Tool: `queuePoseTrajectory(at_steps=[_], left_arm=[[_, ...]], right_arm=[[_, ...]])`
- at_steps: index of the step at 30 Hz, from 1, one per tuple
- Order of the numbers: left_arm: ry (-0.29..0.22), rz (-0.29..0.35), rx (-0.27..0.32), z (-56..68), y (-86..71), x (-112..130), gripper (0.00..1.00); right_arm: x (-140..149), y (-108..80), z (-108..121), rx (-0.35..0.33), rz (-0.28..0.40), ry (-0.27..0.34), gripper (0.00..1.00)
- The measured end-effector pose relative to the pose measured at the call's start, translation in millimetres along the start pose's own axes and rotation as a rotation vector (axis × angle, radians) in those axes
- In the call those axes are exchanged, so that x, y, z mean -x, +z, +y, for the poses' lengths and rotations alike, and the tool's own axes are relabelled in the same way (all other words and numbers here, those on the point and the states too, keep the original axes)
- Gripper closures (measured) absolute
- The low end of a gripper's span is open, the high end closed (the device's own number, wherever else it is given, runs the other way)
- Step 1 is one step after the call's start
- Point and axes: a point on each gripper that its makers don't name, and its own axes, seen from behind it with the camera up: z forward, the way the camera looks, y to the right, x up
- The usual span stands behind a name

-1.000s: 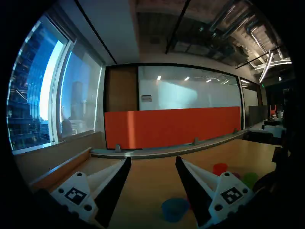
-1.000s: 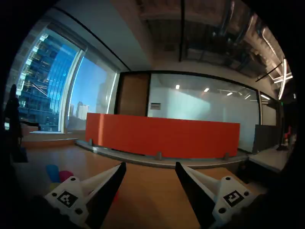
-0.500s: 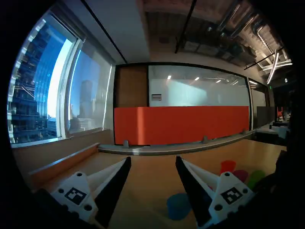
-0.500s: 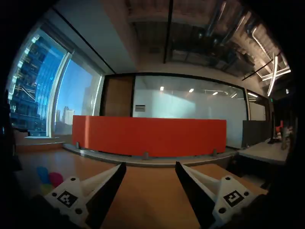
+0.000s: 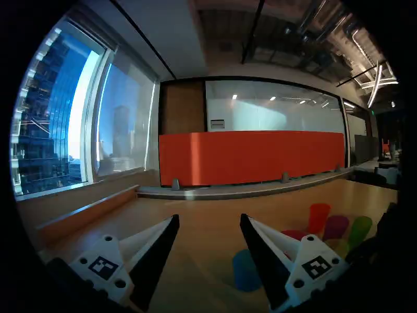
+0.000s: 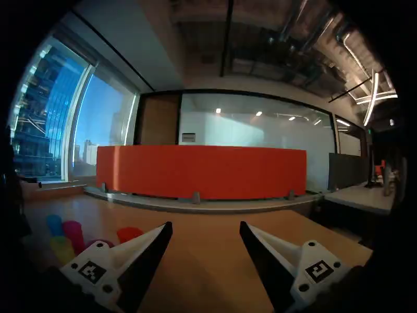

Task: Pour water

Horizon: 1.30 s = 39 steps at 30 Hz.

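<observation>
Your left gripper (image 5: 208, 218) is spread wide and holds nothing; your right gripper (image 6: 205, 225) is the same. Both face the orange partition (image 5: 250, 156). The coloured cups (image 5: 336, 227) stand clustered on the wooden table (image 5: 208, 250), well short of that partition. The blue cup (image 5: 241, 270) is farthest from it.

In the left gripper view, a finger (image 5: 276, 249) hides part of the blue cup (image 5: 243, 269). In the right gripper view, another finger (image 6: 143, 258) covers the bottom of the red cup (image 6: 127, 233). The yellow cup (image 6: 61, 249) looks blurry.
</observation>
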Motion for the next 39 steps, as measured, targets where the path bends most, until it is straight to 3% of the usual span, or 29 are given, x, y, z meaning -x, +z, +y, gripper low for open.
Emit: queuePoseTrajectory(at_steps=[15, 26, 39], left_arm=[[0.029, 0.032, -0.025, 1.4, 4.4, 0.9, 0.14], [-0.013, 0.039, -0.020, 0.8, 11.3, 14.6, 0.14], [-0.024, 0.034, -0.007, 8.3, 20.3, 28.0, 0.14]], right_arm=[[-1.4, 5.1, -6.3, -0.003, -0.022, 0.077, 0.00], [-15.0, 8.5, -11.1, 0.005, -0.018, 0.058, 0.00], [-15.0, 11.3, -19.2, 0.001, -0.034, 0.043, 0.00]])
